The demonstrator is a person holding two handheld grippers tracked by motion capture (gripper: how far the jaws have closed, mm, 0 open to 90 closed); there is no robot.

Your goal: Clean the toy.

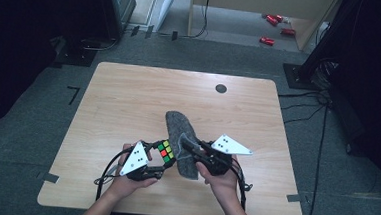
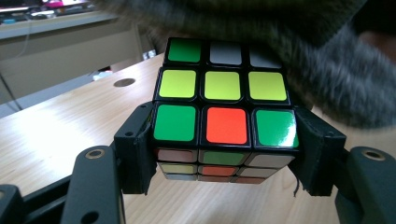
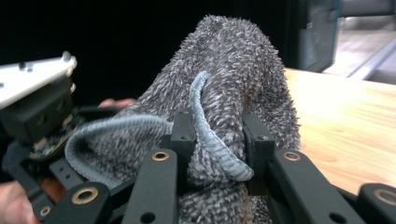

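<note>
A scrambled puzzle cube [image 1: 165, 151] [image 2: 223, 112] with green, yellow, red and white stickers is clamped between the jaws of my left gripper [image 1: 161, 161] [image 2: 224, 147], a little above the wooden table [image 1: 129, 98]. Its top face in the left gripper view shows a green, red, green front row. A grey fuzzy cloth [image 1: 182, 142] [image 3: 224, 88] with a light blue hem drapes right beside the cube and brushes its far side. My right gripper [image 1: 188, 148] [image 3: 215, 140] is shut on a bunched fold of that cloth, lifting it off the table.
A round dark grommet [image 1: 221, 88] sits in the table's far right part. Beyond the table lie cables, dark stands and a few red items [image 1: 275, 26] on the floor. The table's near edge runs just behind both hands.
</note>
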